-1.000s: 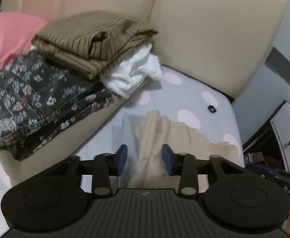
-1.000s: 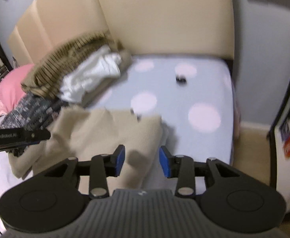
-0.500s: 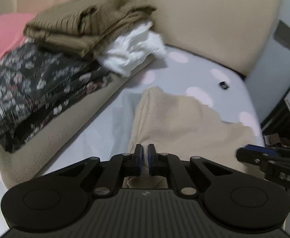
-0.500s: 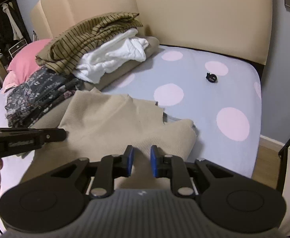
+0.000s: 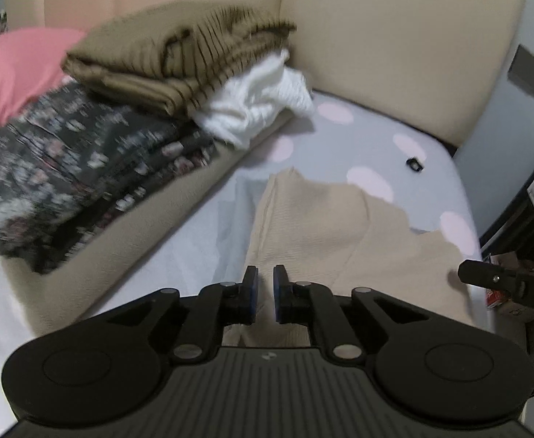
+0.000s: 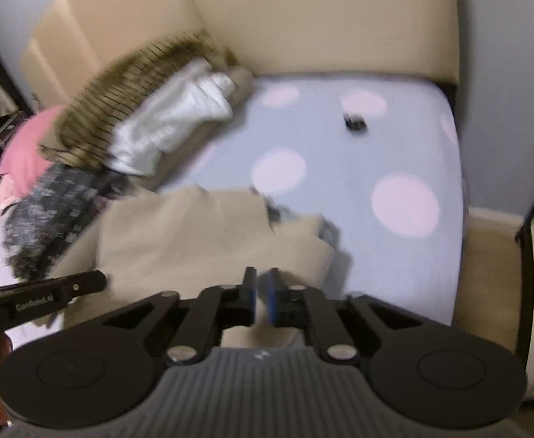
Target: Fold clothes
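A beige garment lies spread on the polka-dot bed; it also shows in the right wrist view. My left gripper is shut on its near left edge, with cloth between the blue pads. My right gripper is shut on its near right edge. Each gripper's tip shows in the other's view: the right one at the right edge, the left one at the left edge.
A pile of folded clothes sits at the left against the beige headboard: a striped olive top, a white garment, a dark floral piece. A pink pillow lies behind. A small black object lies on the sheet.
Both grippers went from open to shut on the near edge of the beige garment. The garment now lies flatter and more spread out than a second ago.
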### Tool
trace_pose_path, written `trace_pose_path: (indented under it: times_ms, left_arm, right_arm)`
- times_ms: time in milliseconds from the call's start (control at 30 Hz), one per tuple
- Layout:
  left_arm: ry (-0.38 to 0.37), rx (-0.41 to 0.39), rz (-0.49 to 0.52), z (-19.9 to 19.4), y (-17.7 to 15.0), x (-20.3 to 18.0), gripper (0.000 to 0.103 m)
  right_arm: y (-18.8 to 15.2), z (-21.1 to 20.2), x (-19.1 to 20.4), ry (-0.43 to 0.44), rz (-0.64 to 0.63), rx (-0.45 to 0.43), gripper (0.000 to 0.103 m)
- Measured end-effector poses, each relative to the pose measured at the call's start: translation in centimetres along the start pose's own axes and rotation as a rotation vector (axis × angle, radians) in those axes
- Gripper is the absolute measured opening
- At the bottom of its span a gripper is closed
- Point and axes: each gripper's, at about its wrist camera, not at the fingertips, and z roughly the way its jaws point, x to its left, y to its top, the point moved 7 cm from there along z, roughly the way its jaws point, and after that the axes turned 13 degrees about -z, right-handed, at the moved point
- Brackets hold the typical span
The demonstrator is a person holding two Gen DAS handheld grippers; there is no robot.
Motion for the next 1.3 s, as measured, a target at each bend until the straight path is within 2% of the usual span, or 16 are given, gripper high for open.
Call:
trace_pose_path:
  times_ms: [100,267,400,500,567,667,800,967,1100,1167,1233,1300]
  left_arm:
    - [-0.042,0.015,0.003,-2.8,-0.8,0.2,0.006]
    - [-0.057,0.056,0.005,-4.5,-3.3,0.1,0.006]
    - [0.006,0.104,0.003,-3.0,-5.0,0.9,0.006]
    - [0.044,0.136,-0.032,-1.7,-5.6,2.3,0.016]
    - [0.048,0.136,-0.038,-2.0,-5.7,2.6,0.018]
    - [0.046,0.109,-0.028,-4.1,-5.7,2.3,0.018]
    - [0.049,0.041,-0.013,-7.5,-5.6,1.8,0.018]
    - [0.04,-0.086,0.02,-12.5,-5.6,-0.3,0.021]
    - [0.04,-0.137,0.027,-15.3,-6.5,-1.9,0.025]
    - [0.052,-0.156,0.032,-16.2,-7.1,-2.6,0.027]
    - [0.066,-0.164,0.027,-16.8,-7.9,-3.1,0.038]
    - [0.08,-0.169,0.02,-17.3,-8.8,-3.7,0.041]
  right_arm:
    - [-0.6,-2.3,1.5,0.074,-0.041,0.022,0.016]
    - [-2.6,-3.5,4.4,0.106,-0.126,0.087,0.018]
    - [-4.2,-3.1,5.2,0.106,-0.163,0.134,0.018]
    - [-5.0,-1.9,4.9,0.103,-0.151,0.173,0.018]
    - [-5.2,-1.7,4.8,0.107,-0.144,0.182,0.018]
    - [-5.0,-2.2,4.7,0.105,-0.149,0.162,0.018]
    - [-4.6,-4.1,4.9,0.1,-0.165,0.089,0.028]
    - [-4.5,-7.6,4.3,0.103,-0.133,-0.004,0.033]
    - [-5.4,-10.0,4.2,0.095,-0.149,-0.029,0.039]
    - [-5.9,-11.1,4.1,0.093,-0.148,-0.032,0.044]
    - [-6.4,-12.2,4.0,0.108,-0.153,-0.035,0.047]
    - [-6.9,-13.2,3.9,0.102,-0.175,-0.035,0.051]
